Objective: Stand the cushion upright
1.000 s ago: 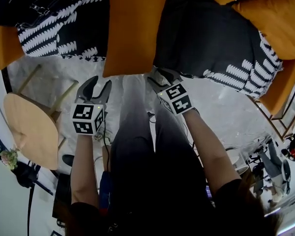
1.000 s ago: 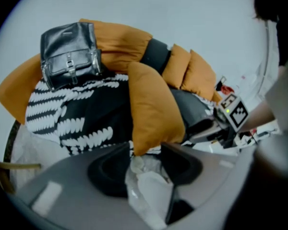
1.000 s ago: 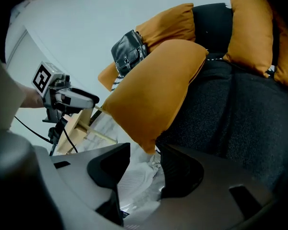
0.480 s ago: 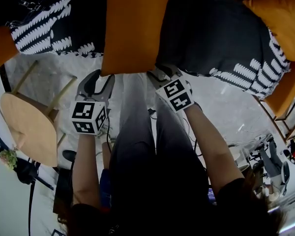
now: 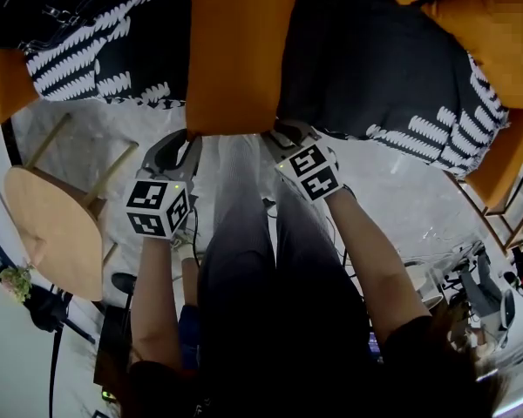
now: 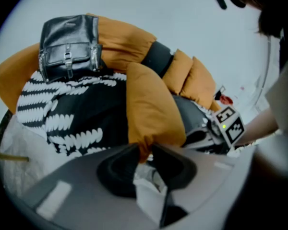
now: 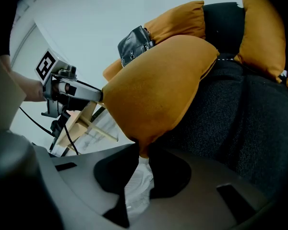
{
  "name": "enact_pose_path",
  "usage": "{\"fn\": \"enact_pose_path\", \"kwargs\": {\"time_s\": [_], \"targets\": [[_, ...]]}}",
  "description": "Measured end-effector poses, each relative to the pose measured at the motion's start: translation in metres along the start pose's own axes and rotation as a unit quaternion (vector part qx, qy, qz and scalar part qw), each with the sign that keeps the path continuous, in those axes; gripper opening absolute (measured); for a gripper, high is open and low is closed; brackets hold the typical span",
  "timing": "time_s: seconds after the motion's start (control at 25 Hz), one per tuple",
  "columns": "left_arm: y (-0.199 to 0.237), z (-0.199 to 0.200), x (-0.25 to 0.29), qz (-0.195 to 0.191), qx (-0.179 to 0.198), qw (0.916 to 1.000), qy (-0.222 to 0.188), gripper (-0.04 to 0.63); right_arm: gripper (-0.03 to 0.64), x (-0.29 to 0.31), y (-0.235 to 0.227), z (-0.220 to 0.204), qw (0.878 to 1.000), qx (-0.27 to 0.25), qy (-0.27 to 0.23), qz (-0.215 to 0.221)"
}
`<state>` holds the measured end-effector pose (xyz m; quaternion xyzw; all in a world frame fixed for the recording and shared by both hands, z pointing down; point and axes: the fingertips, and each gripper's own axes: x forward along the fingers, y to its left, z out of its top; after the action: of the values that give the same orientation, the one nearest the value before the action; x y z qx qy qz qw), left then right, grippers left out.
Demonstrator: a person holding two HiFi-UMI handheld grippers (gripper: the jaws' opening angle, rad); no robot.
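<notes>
Black leather bag (image 6: 69,42) up beyond the left claw (image 6: 144,151), at the far edge of a black-and-white throw (image 6: 62,123). Round wooden table (image 5: 52,233) off to that claw's left, standing on pale floor (image 5: 392,198).

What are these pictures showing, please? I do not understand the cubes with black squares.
No robot here: a person holds a tool with a claw in each hand; the marker cubes belong to those tools. One picture comes from a camera on the person's head, looking down. The other two come from cameras riding on each tool, so the grey shapes below are its claw. An orange cushion rests on a sofa covered by a black patterned blanket, with a black leather bag behind. The left claw and right claw have just been closing, and each now pinches a near corner of the cushion.
</notes>
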<state>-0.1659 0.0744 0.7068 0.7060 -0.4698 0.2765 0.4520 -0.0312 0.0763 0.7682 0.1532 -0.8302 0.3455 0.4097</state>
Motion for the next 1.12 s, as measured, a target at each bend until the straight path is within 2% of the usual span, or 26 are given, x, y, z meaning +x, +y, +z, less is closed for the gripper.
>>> {"fn": "enact_pose_path", "kwargs": {"time_s": [0.6, 0.88, 1.12], "targets": [[0.001, 0.048, -0.031, 0.000, 0.016, 0.9996, -0.024, 0.034, 0.048, -0.042, 0.013, 0.047, 1.000, 0.000, -0.024, -0.012], [-0.012, 0.078, -0.051, -0.004, 0.040, 0.9983, -0.042, 0.028, 0.043, -0.079, 0.018, 0.077, 0.998, -0.014, -0.050, -0.036], [-0.015, 0.117, -0.072, 0.003, 0.072, 0.9947, -0.074, 0.026, 0.043, -0.115, 0.022, 0.121, 0.992, -0.053, -0.095, -0.068]]}}
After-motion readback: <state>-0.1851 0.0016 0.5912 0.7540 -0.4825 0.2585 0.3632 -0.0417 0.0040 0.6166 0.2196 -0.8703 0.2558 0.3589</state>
